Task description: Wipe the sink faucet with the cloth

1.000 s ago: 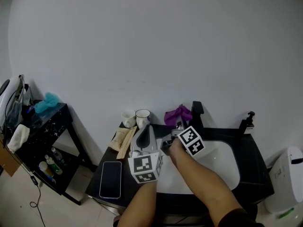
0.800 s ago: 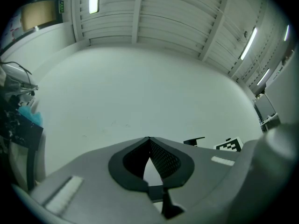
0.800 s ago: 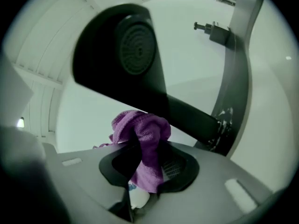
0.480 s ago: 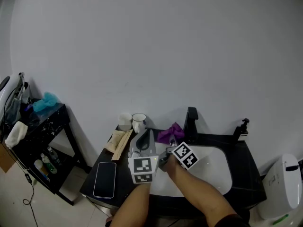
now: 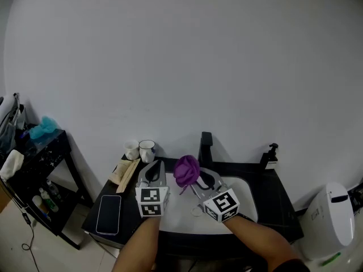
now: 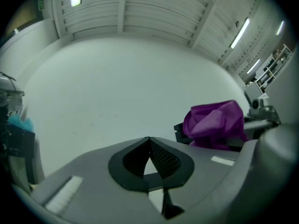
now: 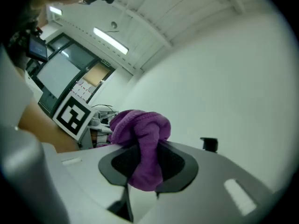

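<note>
Taking the head view first: purple cloth [image 5: 186, 170], bunched, held by the right gripper [image 5: 202, 178] over the left end of the white sink [image 5: 247, 200], near but short of the black faucet [image 5: 206, 145] at the back rim. Left gripper [image 5: 151, 171] just beside the cloth. Phone [image 5: 108, 214] and two cups [image 5: 147, 151] stand on the dark tabletop [image 5: 279, 204], well left of the sink. Left gripper view: jaws closed tip to tip, nothing between them, cloth off to the right. Right gripper view: jaws clamped on a fold of cloth, the rest bulging above; faucet top beyond, apart from the cloth. Status, as judged: cloth secured, faucet untouched, wiping wholly outstanding.
</note>
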Demonstrator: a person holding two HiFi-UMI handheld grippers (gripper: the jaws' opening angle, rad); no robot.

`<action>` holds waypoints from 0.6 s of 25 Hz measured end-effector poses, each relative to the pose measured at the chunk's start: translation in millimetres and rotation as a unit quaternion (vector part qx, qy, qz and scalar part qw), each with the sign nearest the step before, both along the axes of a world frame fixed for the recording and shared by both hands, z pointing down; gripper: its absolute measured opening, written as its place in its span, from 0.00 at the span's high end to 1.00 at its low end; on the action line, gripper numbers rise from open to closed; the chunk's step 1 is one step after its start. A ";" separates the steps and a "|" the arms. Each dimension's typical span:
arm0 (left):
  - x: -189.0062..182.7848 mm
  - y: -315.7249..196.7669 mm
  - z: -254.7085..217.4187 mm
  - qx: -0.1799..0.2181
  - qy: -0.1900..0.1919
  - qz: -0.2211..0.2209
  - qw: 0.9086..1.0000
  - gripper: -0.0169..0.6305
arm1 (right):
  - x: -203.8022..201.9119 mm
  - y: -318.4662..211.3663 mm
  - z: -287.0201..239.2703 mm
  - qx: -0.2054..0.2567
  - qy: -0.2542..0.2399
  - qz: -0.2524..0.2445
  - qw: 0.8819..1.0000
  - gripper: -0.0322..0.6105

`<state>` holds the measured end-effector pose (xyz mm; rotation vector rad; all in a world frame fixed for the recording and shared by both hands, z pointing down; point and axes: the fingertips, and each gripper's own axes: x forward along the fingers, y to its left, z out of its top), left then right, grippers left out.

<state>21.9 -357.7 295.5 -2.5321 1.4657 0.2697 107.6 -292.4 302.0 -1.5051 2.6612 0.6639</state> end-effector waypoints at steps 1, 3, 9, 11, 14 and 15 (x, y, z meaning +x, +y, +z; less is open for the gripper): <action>6.0 1.1 1.2 0.002 -0.011 0.006 1.000 0.95 | 13.9 8.8 -4.6 0.008 0.006 0.008 1.000 0.79; 14.7 5.1 0.4 0.008 -0.024 0.017 1.000 0.95 | 48.0 21.0 -16.5 0.019 0.001 0.036 0.999 0.78; 30.8 14.2 1.9 -0.003 -0.033 0.042 0.999 0.95 | 153.6 15.4 -14.2 -0.051 -0.027 0.178 0.982 0.78; 35.4 14.6 6.5 -0.014 -0.035 0.052 0.998 0.95 | 172.8 11.5 6.7 -0.089 -0.038 0.205 0.974 0.77; 46.3 17.1 9.9 -0.019 -0.043 0.075 0.996 0.95 | 177.8 13.0 21.7 -0.115 -0.052 0.210 0.970 0.77; 49.4 17.8 10.0 -0.017 -0.049 0.080 0.995 0.95 | 177.3 13.8 21.8 -0.112 -0.046 0.217 0.969 0.77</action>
